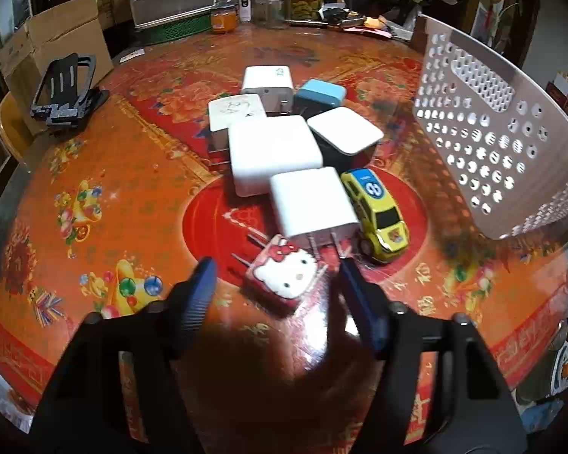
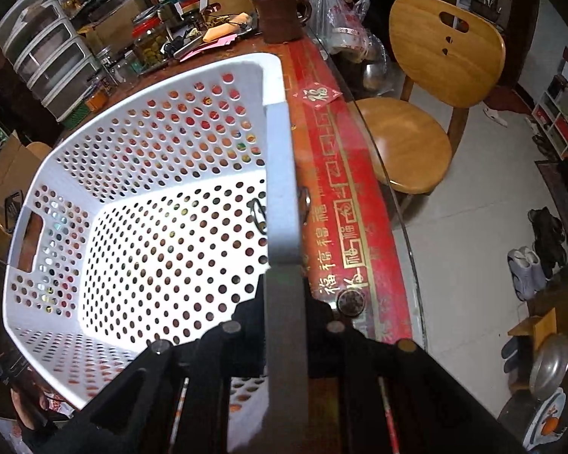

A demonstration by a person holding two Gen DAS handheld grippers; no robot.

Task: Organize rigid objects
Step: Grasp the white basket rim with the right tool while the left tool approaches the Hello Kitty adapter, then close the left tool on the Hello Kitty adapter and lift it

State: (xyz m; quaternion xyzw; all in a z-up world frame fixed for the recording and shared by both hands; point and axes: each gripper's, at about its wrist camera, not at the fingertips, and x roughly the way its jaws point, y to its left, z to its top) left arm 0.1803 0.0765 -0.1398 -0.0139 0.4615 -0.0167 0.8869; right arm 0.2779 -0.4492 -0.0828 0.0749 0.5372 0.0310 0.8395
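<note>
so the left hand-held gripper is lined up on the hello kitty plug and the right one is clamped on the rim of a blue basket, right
Not quite: the basket is white, not blue, as the right wrist view shows. The rest holds: the right hand-held gripper is clamped on its rim, and in the left wrist view the left hand-held gripper is lined up on the Hello Kitty plug, pads not yet on it.

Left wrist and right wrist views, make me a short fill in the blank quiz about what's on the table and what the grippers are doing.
1. The left gripper has its jaws on either side of the pink ____ charger, not yet pressing it.
2. The toy car beside the white chargers is mainly ____.
3. The right gripper is shut on the rim of the white perforated ____.
4. The basket holds ____ of the chargers so far.

Missing words: Hello Kitty; yellow; basket; none
</note>
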